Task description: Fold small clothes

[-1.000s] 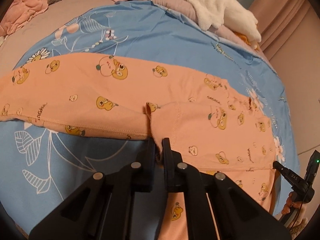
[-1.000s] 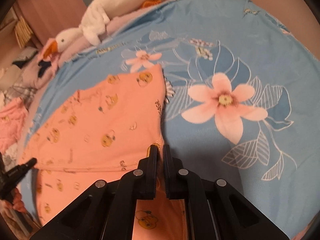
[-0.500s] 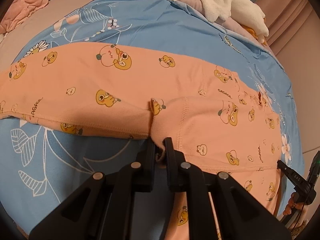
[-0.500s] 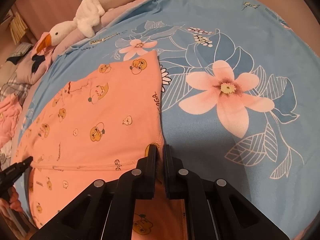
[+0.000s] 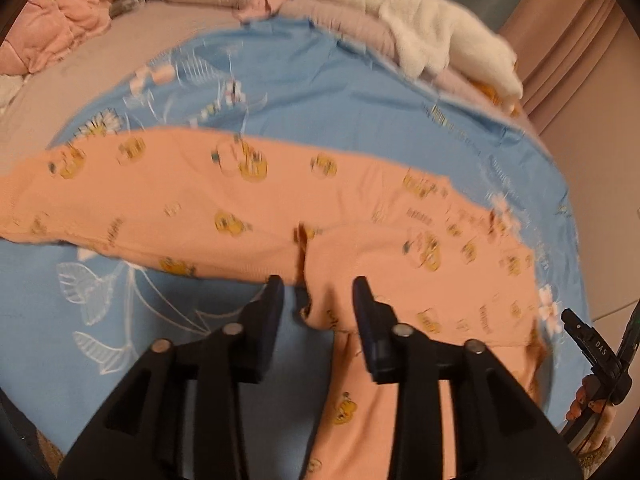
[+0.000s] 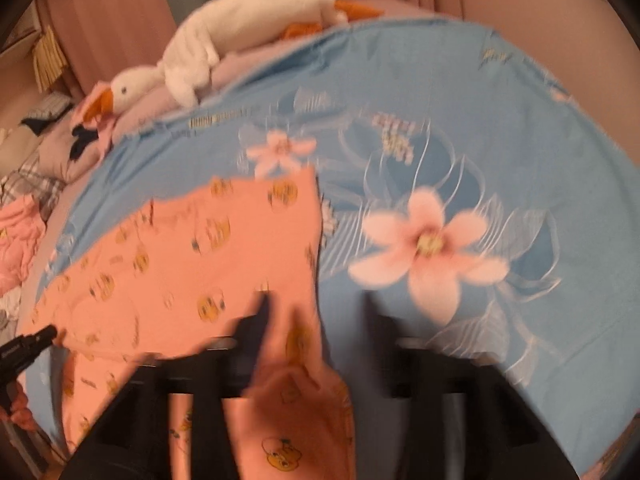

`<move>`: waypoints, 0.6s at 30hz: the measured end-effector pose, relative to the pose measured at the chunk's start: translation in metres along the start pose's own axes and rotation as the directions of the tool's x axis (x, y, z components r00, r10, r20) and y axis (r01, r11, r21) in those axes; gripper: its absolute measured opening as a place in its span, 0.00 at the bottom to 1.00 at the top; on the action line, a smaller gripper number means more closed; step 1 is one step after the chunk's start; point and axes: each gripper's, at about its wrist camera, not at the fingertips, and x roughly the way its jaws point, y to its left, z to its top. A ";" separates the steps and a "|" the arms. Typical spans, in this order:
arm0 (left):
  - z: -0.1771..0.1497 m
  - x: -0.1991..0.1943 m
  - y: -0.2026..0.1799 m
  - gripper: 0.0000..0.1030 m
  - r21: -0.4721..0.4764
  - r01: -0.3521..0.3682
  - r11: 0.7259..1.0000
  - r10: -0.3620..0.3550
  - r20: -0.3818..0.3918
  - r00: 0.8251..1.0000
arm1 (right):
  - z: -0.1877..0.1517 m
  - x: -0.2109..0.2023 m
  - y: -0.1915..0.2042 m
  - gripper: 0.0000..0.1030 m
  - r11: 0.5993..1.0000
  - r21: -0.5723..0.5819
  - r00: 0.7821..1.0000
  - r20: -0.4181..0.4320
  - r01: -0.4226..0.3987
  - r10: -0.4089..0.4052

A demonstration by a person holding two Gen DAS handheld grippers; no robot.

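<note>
A pair of small orange trousers with yellow cartoon prints (image 5: 240,200) lies spread on a blue flowered sheet (image 5: 340,92), one leg stretched to the left. My left gripper (image 5: 318,296) is open, its fingers straddling the crotch seam. The trousers also show in the right wrist view (image 6: 180,264), folded at the waist. My right gripper (image 6: 316,312) is open over the waist edge of the trousers, with cloth lying between its fingers. Both views are motion-blurred.
A white plush goose (image 5: 420,24) lies on a mauve blanket (image 5: 328,12) along the far edge of the bed; it also shows in the right wrist view (image 6: 224,40). Pink clothes (image 5: 52,20) are piled at the far left. The other gripper's tip (image 5: 588,340) shows at the right.
Both grippers have opened and let go of the trousers. Both have drawn back and up a little, and the views are now blurred.
</note>
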 end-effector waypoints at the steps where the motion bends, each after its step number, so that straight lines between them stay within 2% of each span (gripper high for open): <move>1: 0.002 -0.007 0.000 0.48 -0.001 0.006 1.000 -0.006 0.020 1.000 | 0.005 -0.007 0.000 0.63 1.000 0.000 1.000 0.030 0.003 -0.003; 4: 0.008 -0.028 -0.005 0.69 0.003 0.006 1.000 -0.006 0.074 0.997 | 0.020 -0.025 0.003 0.71 1.000 0.016 0.997 0.077 0.005 -0.006; 6: 0.012 -0.041 -0.009 0.74 0.006 0.011 1.000 -0.012 0.111 0.994 | 0.027 -0.037 0.007 0.72 1.000 0.019 0.994 0.112 -0.015 0.012; 9: 0.016 -0.055 -0.006 0.84 -0.022 0.033 0.999 -0.029 0.153 0.988 | 0.033 -0.055 0.021 0.83 1.000 -0.014 0.985 0.173 -0.017 0.019; 13: 0.019 -0.062 0.008 0.85 -0.071 0.033 0.997 -0.020 0.175 0.984 | 0.032 -0.070 0.046 0.84 0.996 -0.089 0.974 0.226 0.001 0.019; 18: 0.020 -0.064 0.044 0.84 -0.162 -0.053 0.985 0.084 0.190 0.978 | 0.023 -0.072 0.073 0.84 0.984 -0.175 0.972 0.223 -0.032 0.072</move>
